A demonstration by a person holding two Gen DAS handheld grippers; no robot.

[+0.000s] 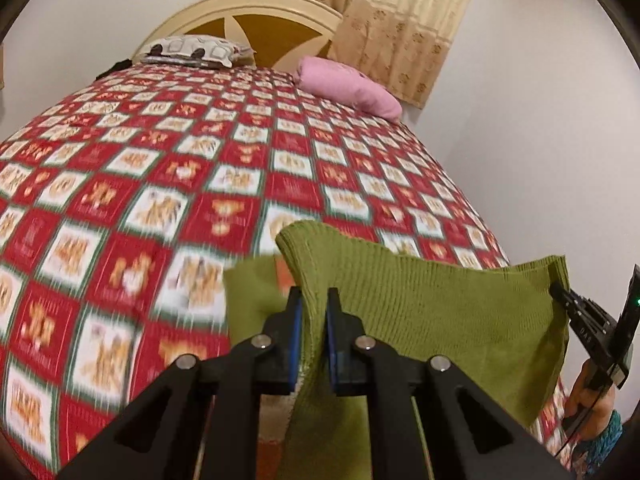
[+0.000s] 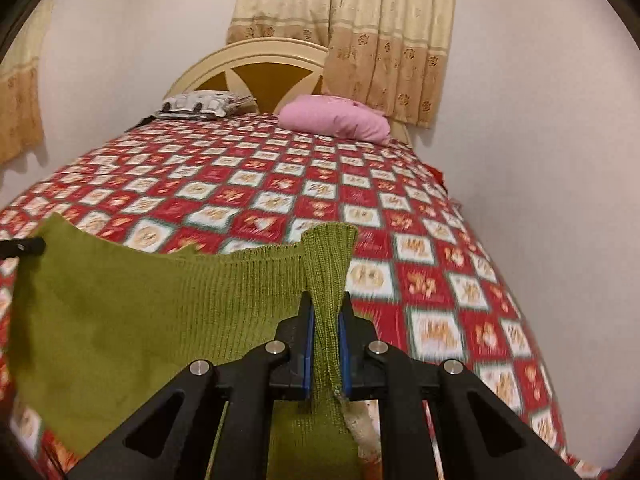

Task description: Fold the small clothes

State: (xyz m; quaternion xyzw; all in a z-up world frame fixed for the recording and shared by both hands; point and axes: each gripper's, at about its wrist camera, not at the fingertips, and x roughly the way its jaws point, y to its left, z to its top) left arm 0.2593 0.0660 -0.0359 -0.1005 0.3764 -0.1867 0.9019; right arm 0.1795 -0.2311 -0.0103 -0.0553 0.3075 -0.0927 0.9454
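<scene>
A green knitted garment [image 1: 432,312] hangs stretched between my two grippers above the near end of the bed. My left gripper [image 1: 314,300] is shut on its left top corner, which bunches up between the blue pads. My right gripper [image 2: 325,304] is shut on the right top corner; it also shows in the left wrist view [image 1: 560,294] at the far right, pinching the cloth edge. In the right wrist view the garment [image 2: 132,312] spreads to the left, where the left gripper's tip [image 2: 28,247] holds its far corner.
The bed has a red and white patterned cover [image 1: 180,184]. A pink pillow [image 1: 348,86] and a patterned pillow [image 1: 192,50] lie by the headboard [image 1: 256,12]. Curtains [image 2: 384,40] hang behind. A wall [image 2: 540,160] runs along the bed's right side.
</scene>
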